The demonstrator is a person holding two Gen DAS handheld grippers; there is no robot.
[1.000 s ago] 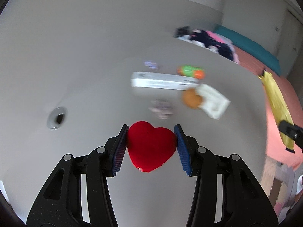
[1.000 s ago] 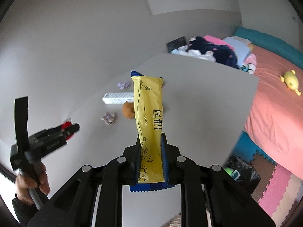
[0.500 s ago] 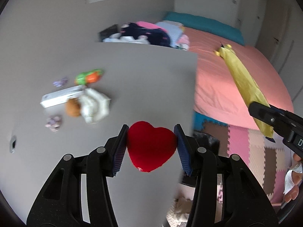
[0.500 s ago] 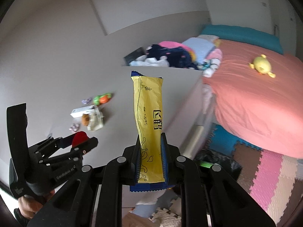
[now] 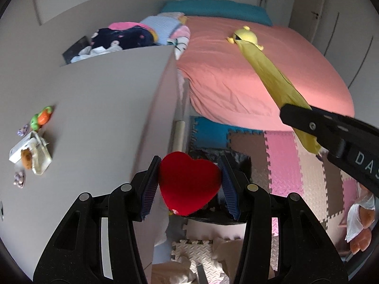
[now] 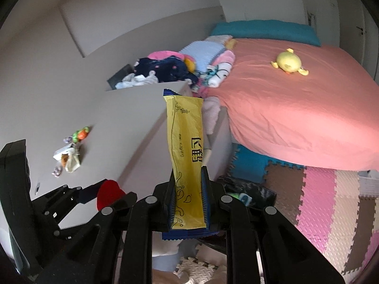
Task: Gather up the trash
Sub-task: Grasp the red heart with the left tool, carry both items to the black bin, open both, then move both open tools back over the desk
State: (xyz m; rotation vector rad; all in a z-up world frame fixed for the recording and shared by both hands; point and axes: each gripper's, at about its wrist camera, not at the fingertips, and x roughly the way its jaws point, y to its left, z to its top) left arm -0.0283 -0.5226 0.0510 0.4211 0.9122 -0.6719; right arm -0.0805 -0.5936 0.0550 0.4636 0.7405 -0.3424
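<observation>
My left gripper [image 5: 189, 184] is shut on a red heart-shaped item [image 5: 189, 187] and holds it past the grey table's right edge, above a black trash bag [image 5: 236, 161] on the floor. It also shows in the right wrist view [image 6: 109, 195]. My right gripper [image 6: 188, 198] is shut on a long yellow wrapper [image 6: 187, 156], held upright over the same black bag [image 6: 251, 191]. The wrapper also shows in the left wrist view [image 5: 272, 78], at the right. Small trash stays on the grey table [image 5: 94, 108]: a crumpled clear wrapper [image 5: 40, 158], a white box [image 5: 19, 149], a brown lump [image 5: 26, 157].
A green and orange toy [image 5: 41, 118] and small purple bits [image 5: 19, 179] lie on the table. A bed with a pink sheet [image 5: 248, 71] and a yellow plush [image 6: 289, 62] stands to the right. Clothes [image 5: 123, 37] are piled behind the table. Foam mats [image 5: 284, 156] cover the floor.
Both grippers have swung right from over the table to past its edge, above the black bag on the floor. Each keeps its hold on its item.
</observation>
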